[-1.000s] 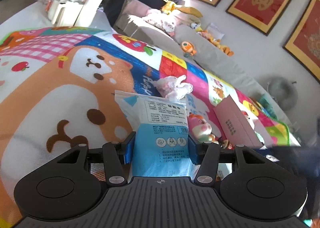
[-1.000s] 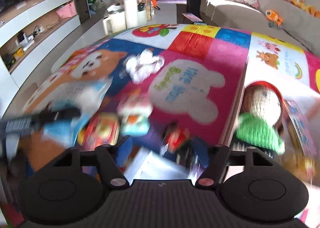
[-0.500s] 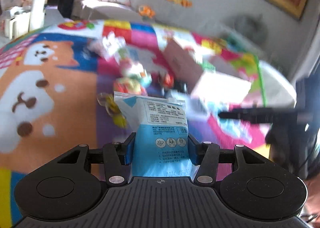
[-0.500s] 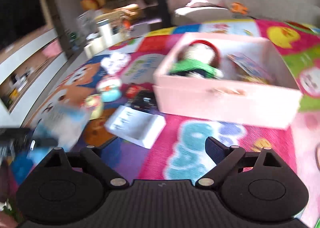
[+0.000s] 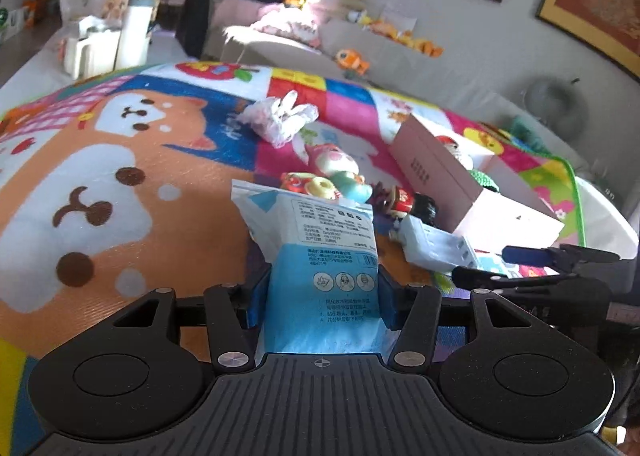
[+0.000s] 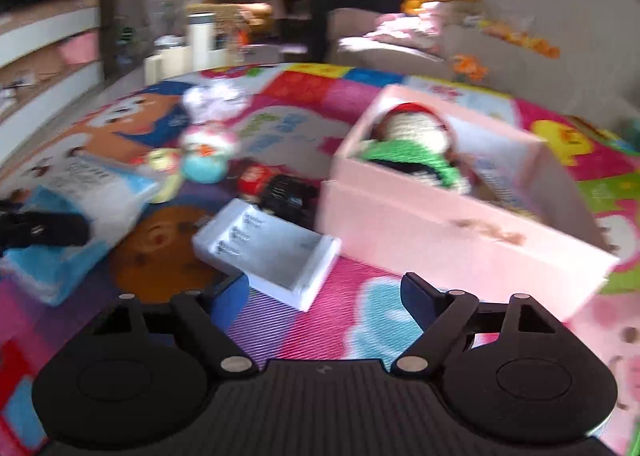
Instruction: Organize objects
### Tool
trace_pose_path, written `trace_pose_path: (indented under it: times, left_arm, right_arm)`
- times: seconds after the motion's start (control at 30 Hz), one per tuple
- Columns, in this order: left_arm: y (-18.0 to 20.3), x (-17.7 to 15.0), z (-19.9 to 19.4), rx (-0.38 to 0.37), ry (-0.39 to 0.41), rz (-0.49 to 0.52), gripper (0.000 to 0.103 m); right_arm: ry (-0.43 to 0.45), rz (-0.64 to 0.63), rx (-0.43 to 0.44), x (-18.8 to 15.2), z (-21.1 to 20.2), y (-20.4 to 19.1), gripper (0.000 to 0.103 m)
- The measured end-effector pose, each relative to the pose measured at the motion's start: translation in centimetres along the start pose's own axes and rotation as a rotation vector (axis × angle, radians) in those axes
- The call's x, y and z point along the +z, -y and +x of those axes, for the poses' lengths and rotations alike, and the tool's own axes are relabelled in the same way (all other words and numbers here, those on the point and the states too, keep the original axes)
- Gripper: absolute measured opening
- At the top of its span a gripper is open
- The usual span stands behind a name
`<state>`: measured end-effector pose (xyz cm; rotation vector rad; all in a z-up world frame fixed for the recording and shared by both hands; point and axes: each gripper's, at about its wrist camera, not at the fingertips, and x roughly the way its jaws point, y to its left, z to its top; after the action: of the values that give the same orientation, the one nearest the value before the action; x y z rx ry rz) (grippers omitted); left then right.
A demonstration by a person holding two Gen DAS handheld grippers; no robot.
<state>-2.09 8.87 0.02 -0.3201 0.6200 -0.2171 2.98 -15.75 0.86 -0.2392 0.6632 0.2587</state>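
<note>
On the play mat (image 5: 120, 143) | left gripper (image 5: 322, 296) pinches mask packet (image 5: 320, 240), carry level to pink box (image 5: 448, 183) at two o'clock | right gripper (image 6: 324, 296) empty, jaws closing, white case (image 6: 268, 252) at eleven o'clock.

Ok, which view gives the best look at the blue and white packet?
The left wrist view: the packet stands sharp and central, clamped between the left gripper pads, its printed label legible. The right wrist view shows the same packet at the left edge, blurred and partly behind a black finger.
</note>
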Motion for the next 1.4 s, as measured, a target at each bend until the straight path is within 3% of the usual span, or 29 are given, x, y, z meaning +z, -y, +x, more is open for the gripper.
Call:
trace_pose_path:
  times: [0.03,0.17,0.37,0.47,0.57,0.7,0.8,0.87,0.93,1.03,1.1,1.27,1.4]
  left_arm:
    - [0.0,0.1,0.1,-0.001,-0.001,-0.003,0.058]
    - [-0.2,0.0,0.0,-0.015,0.007,-0.025,0.058]
    - [-0.2,0.0,0.0,-0.016,0.009,-0.026,0.058]
    - [-0.2,-0.1,0.0,-0.012,0.008,-0.023,0.058]
    - [0.1,-0.1,-0.1,-0.002,0.003,-0.007,0.058]
    - [1.2,-0.2,-0.4,-0.008,-0.038,0.065,0.057]
    - [2.4,-0.6,-0.9,-0.071,-0.106,0.092,0.057]
    - [3.5,-1.0,-1.2,-0.080,-0.136,0.131,0.057]
    - [4.3,-1.3,-1.3,-0.067,-0.152,0.145,0.057]
    - [4.9,-1.5,-1.2,-0.047,-0.160,0.141,0.057]
    - [5.2,-1.5,-1.1,-0.028,-0.165,0.139,0.057]
    - [5.6,-1.7,-1.1,-0.004,-0.169,0.152,0.057]
    - [5.9,-1.8,-1.0,0.008,-0.169,0.161,0.057]
  right_arm:
    - [0.001,0.024,-0.001,0.0,-0.2,0.2,0.083]
    - [-0.049,0.172,0.141,0.7,0.4,0.6,0.094]
    - [-0.062,0.258,0.083,2.3,3.2,-1.1,0.097]
    - [-0.075,0.243,0.047,2.8,4.0,-1.6,0.097]
    - [-0.068,0.202,0.038,2.7,3.6,-2.0,0.089]
    - [-0.078,0.124,0.114,1.6,1.8,-2.0,0.089]
    - [-0.081,-0.021,0.235,-0.7,-1.2,-1.6,0.089]
    - [-0.084,-0.109,0.260,-2.4,-3.3,-1.0,0.091]
    - [-0.064,-0.186,0.188,-3.8,-5.2,0.0,0.100]
    - [-0.041,-0.217,-0.027,-5.0,-6.4,2.1,0.103]
    - [-0.035,-0.165,-0.120,-5.4,-7.0,3.8,0.103]
    - [-0.066,0.187,0.061,-5.6,-8.0,7.7,0.103]
    - [-0.073,0.504,0.064,-5.1,-5.7,10.0,0.103]
